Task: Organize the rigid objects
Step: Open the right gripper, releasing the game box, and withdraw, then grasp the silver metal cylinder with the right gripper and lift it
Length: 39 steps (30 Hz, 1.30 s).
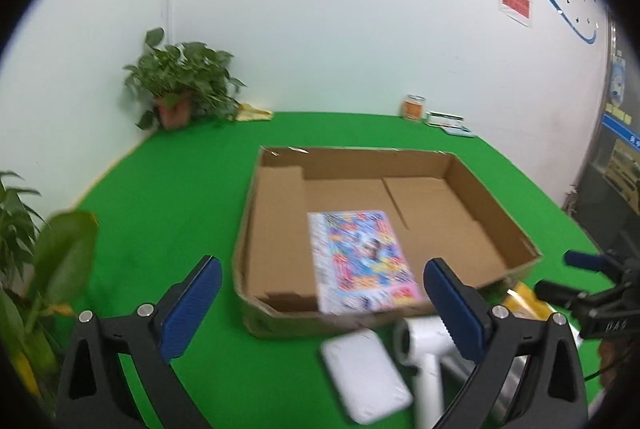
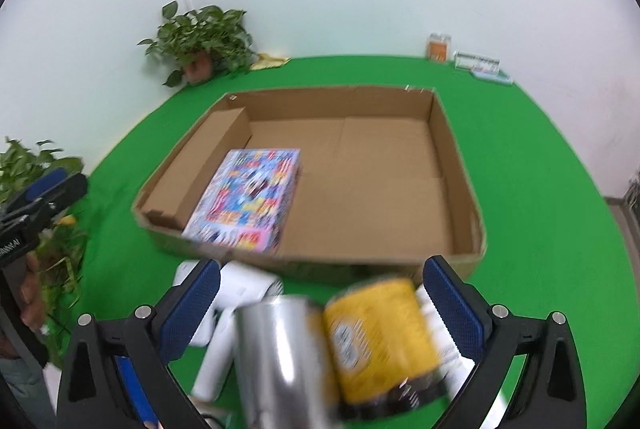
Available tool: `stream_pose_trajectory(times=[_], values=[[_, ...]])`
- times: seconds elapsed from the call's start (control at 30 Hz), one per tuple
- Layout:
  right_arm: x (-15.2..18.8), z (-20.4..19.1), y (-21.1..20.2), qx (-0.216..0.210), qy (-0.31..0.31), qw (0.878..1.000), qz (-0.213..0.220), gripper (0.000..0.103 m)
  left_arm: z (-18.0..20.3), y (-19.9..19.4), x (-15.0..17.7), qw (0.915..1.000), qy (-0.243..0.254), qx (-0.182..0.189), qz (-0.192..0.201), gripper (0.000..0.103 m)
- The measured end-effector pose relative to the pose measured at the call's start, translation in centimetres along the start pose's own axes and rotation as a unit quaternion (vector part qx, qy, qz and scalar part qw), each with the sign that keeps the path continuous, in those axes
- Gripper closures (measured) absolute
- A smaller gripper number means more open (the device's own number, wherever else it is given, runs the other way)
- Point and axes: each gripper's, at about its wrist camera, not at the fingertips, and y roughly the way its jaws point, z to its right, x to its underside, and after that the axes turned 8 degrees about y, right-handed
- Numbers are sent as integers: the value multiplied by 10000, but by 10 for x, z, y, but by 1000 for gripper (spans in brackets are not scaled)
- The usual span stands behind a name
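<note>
A shallow cardboard tray (image 1: 360,151) (image 2: 332,91) lies on the green tabletop. A colourful printed box (image 1: 360,261) (image 2: 248,197) lies flat in its near left part. My left gripper (image 1: 323,269) hangs open above the tray's near edge, with nothing between its fingers. In front of the tray lie a flat white case (image 1: 364,373), a white hair dryer (image 1: 420,341) (image 2: 240,289), a silver can (image 2: 284,357) and a yellow can (image 2: 380,337) (image 1: 520,297). My right gripper (image 2: 323,263) stands open above the two cans, its pads clear of them.
Potted plants stand at the back corner (image 1: 180,89) (image 2: 200,41) and at the left edge (image 1: 24,269). An orange jar (image 1: 414,107) and small flat boxes (image 1: 448,123) sit against the back wall. A yellow cloth (image 1: 252,113) lies beside the far plant.
</note>
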Motion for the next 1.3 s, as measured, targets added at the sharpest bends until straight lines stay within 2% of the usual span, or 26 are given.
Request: stream_pose_trajectory(times=[0.1, 0.2, 0.27, 0.33, 0.37, 0.43, 0.57, 0.67, 0.8, 0.87, 0.93, 0.97, 1.1, 1.2, 1.3], values=[[24, -2, -12, -208, 44, 9997, -151, 1, 15, 2, 12, 9993, -49, 273, -249, 2], [52, 3, -20, -325, 87, 9990, -305, 1, 27, 2, 30, 9950, -214, 827, -522, 2], [69, 6, -26, -505, 175, 9975, -472, 1, 32, 4, 39, 9876, -440, 1308, -744, 2], [89, 10, -34, -612, 215, 9962, -585, 1, 40, 9, 48, 9753, -671, 1794, -1103, 2], [95, 11, -34, -618, 216, 9961, -598, 1, 42, 12, 50, 9715, -748, 1899, -1201, 2], [110, 19, -36, -624, 317, 9951, -697, 2, 49, 14, 54, 9661, -832, 2030, -1359, 2], [131, 29, -21, -687, 509, 9902, -1103, 27, 63, 15, 58, 9602, -875, 2226, -1445, 2], [141, 29, -13, -586, 499, 9902, -1166, 38, 72, 19, 64, 9546, -920, 2383, -1534, 2], [152, 20, -26, -607, 223, 9926, -1025, 48, 80, 34, 75, 9357, -1149, 2796, -1816, 3], [154, 12, -31, -746, 41, 9911, -1105, 48, 85, 42, 81, 9259, -1182, 2988, -1986, 3], [161, 4, -35, -937, -84, 9888, -1162, 43, 90, 50, 84, 9147, -1187, 3212, -2146, 3], [159, 3, -37, -973, -75, 9885, -1158, 39, 93, 54, 85, 9121, -1177, 3253, -2198, 3], [151, 24, -31, -1244, 647, 9818, -1282, 39, 98, 73, 84, 9009, -1257, 3398, -2389, 3], [149, 39, -19, -1236, 961, 9769, -1454, 38, 105, 87, 83, 8978, -1159, 3401, -2549, 4], [152, 41, -8, -1463, 1146, 9689, -1633, 36, 110, 96, 82, 8983, -993, 3306, -2719, 4]])
